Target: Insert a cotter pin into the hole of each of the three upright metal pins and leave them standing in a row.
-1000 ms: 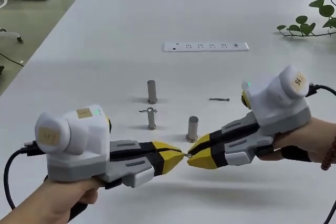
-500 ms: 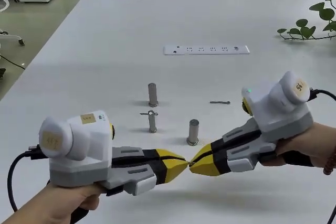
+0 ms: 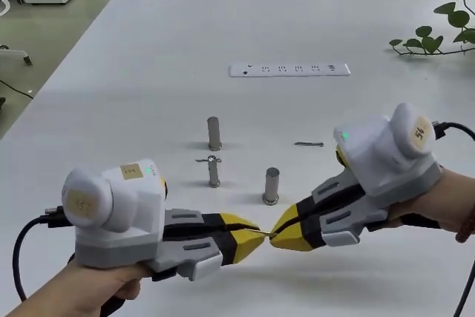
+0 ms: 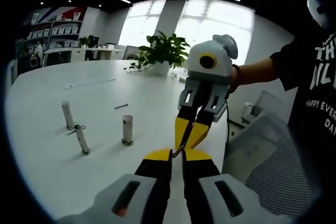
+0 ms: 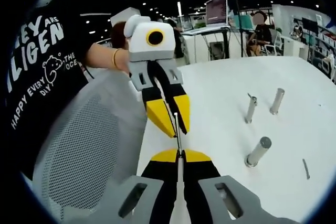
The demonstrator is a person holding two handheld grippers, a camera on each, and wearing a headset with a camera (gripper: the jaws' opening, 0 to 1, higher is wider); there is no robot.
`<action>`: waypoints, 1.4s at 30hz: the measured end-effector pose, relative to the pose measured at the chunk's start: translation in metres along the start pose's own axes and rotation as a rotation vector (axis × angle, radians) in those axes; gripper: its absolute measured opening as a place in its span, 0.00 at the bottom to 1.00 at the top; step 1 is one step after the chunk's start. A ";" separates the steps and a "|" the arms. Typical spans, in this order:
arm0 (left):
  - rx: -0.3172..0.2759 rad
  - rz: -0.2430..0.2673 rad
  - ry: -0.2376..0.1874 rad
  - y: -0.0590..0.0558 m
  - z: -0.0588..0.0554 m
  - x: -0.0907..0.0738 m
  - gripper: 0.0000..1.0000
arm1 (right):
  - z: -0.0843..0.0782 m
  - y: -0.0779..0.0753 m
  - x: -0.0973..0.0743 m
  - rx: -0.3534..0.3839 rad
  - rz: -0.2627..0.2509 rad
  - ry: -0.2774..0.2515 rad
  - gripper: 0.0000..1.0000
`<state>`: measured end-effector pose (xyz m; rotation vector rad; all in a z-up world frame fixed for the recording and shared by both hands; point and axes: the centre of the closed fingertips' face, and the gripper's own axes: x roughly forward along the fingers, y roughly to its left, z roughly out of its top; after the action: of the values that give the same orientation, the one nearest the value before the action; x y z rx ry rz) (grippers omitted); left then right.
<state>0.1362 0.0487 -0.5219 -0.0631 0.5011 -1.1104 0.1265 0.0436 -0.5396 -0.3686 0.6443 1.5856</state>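
Three upright metal pins stand mid-table: a bare far pin (image 3: 214, 133), a pin (image 3: 214, 171) with a cotter pin through its top, and a bare short pin (image 3: 272, 185). In front of them my left gripper (image 3: 257, 231) and right gripper (image 3: 277, 231) meet tip to tip. Both are shut on one thin cotter pin (image 5: 177, 129) that spans the two sets of jaws. In the left gripper view my left gripper (image 4: 177, 153) touches the right gripper (image 4: 188, 141). A loose cotter pin (image 3: 309, 144) lies flat to the right of the pins.
A white power strip (image 3: 289, 70) lies farther back on the white table (image 3: 148, 50). A leafy plant (image 3: 438, 31) trails in at the far right edge. A person in a dark shirt (image 5: 37, 61) is behind the grippers.
Both grippers stay tip to tip on the cotter pin and have drifted slightly nearer to me. The upright pins and the loose cotter pin have not moved.
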 end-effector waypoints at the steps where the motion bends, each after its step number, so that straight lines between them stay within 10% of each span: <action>1: 0.000 0.013 -0.004 0.002 0.000 0.000 0.05 | -0.001 -0.001 -0.001 -0.005 -0.005 0.004 0.00; 21: 0.051 0.186 -0.035 0.033 0.008 0.006 0.21 | -0.024 -0.044 -0.027 0.003 -0.192 0.093 0.00; 42: 0.067 0.303 0.028 0.059 -0.004 0.034 0.29 | -0.047 -0.078 -0.044 0.023 -0.286 0.185 0.00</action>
<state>0.1955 0.0469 -0.5547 0.0850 0.4797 -0.8311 0.2018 -0.0184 -0.5655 -0.5700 0.7163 1.2796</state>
